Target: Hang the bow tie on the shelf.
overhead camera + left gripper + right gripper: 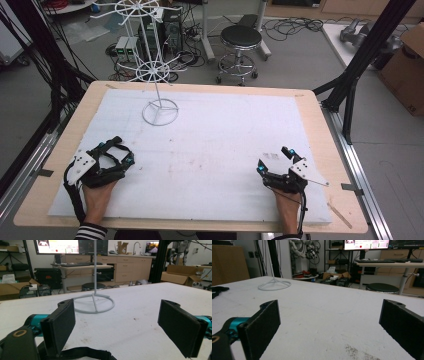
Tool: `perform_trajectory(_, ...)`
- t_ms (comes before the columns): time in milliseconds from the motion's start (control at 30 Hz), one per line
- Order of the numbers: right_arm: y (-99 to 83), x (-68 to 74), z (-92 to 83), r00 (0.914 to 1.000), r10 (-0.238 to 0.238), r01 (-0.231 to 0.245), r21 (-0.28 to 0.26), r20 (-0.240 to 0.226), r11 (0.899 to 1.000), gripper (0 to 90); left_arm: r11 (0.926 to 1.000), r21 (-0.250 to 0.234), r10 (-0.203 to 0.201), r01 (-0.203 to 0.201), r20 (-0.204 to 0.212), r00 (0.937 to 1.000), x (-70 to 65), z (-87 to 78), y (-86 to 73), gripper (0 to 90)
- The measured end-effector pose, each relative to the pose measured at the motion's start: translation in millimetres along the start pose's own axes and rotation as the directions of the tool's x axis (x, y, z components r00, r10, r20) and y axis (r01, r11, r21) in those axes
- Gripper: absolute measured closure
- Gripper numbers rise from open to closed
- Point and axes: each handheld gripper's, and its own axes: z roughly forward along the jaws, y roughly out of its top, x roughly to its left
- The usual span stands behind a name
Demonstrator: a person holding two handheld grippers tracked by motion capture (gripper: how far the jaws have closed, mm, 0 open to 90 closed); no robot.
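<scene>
White wire rack [152, 60] stood upright on ring base at far left of white mat [210, 145]; nothing hung on it. Left gripper [121, 151] rested near-left on mat, jaws spread wide, empty. Right gripper [274, 160] rested near-right, well apart, jaws likewise wide and empty. Round stool [240, 37] beyond table.

White wire stand [159, 70]: set near table's [310, 102] far-left corner; remaining white mat [225, 135] left unobstructed.
</scene>
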Motion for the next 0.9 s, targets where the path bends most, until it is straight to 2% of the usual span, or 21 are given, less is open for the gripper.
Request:
perform_trajectory(200, 0.1, 0.1, 0.2, 0.9999, -0.009, 0.009, 0.002, -0.004, 1.0, 2.4, 0.9999, -0.013, -0.003, 0.003, 0.002, 1.0, 0.5, -1.5, -0.4, 15.0)
perform_trajectory(233, 0.1, 0.0, 0.1, 1.0, -0.008, 0.008, 0.002, -0.005, 1.0, 2.4, 0.9994, -0.033, 0.007, -0.006, 0.002, 1.0, -0.8, -2.9, -1.2, 15.0)
perform_trajectory(567, 0.1, -0.3, 0.0, 1.0, 0.001, -0.001, 0.002, -0.006, 1.0, 2.4, 0.9997, -0.024, 0.011, -0.011, -0.004, 0.9999, -1.1, -2.5, -0.8, 15.1)
perform_trajectory(900, 0.0, -0.9, -0.1, 0.9999, 0.003, -0.003, 0.0, -0.011, 1.0, 2.4, 0.9997, -0.013, -0.02, 0.02, 0.01, 0.9998, 1.8, -1.6, 0.2, 14.4)
